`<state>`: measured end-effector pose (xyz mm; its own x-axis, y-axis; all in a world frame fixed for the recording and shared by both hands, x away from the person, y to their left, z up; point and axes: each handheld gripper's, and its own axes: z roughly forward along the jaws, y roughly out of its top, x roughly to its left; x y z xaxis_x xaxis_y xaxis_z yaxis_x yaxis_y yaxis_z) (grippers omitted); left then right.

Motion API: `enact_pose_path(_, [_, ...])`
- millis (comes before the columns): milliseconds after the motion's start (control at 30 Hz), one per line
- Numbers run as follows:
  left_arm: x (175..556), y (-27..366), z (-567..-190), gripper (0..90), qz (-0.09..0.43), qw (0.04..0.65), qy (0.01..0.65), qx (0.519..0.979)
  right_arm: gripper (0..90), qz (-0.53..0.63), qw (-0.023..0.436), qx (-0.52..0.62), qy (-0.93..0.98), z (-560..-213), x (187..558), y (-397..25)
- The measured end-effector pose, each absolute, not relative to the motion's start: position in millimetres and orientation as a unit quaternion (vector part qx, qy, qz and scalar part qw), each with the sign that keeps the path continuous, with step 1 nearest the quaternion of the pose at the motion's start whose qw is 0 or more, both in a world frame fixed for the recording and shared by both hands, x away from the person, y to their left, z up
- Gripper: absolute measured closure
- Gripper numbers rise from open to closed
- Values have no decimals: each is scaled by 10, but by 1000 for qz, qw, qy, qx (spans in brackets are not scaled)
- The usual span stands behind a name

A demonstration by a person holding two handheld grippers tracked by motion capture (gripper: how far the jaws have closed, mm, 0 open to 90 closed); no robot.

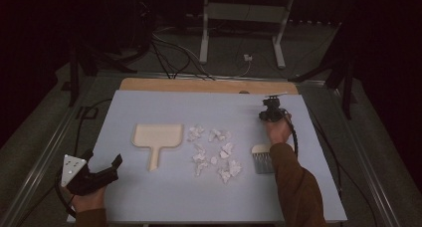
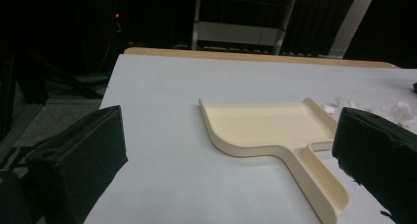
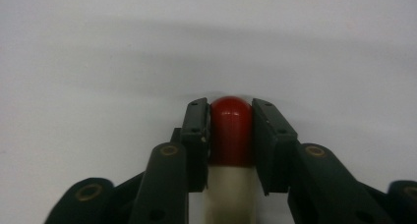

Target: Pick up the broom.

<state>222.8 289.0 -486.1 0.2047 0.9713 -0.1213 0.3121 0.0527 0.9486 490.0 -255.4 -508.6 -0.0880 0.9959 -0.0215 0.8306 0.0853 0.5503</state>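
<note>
The right gripper (image 3: 231, 135) pinches a brush by its handle: a red rounded tip (image 3: 231, 121) sits squeezed between the fingers (image 3: 195, 135), with a cream shaft running back below it. The brush head (image 1: 262, 160), cream with grey bristles, lies on the desk (image 1: 164, 197) behind those fingers. The left gripper (image 1: 112, 170) has its fingers spread wide, the cream dustpan (image 2: 275, 135) just ahead of them, crumpled white paper scraps (image 1: 214, 155) beyond it.
</note>
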Motion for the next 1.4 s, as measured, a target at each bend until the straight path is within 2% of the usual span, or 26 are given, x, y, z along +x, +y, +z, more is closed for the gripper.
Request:
enact_pose_path(333, [2233,2877,-4868,6,336,487,535,604,708,259,196,639,697,-4951,4795,-2629])
enact_pose_path(867, [2253,2674,-4809,11,327,493,518,618,709,388,209,584,682,-4341,4266,-2801])
enact_pose_path(1400, [2421,1668,-4627,11,270,514,444,682,710,466,223,518,682,-3950,3752,-2823])
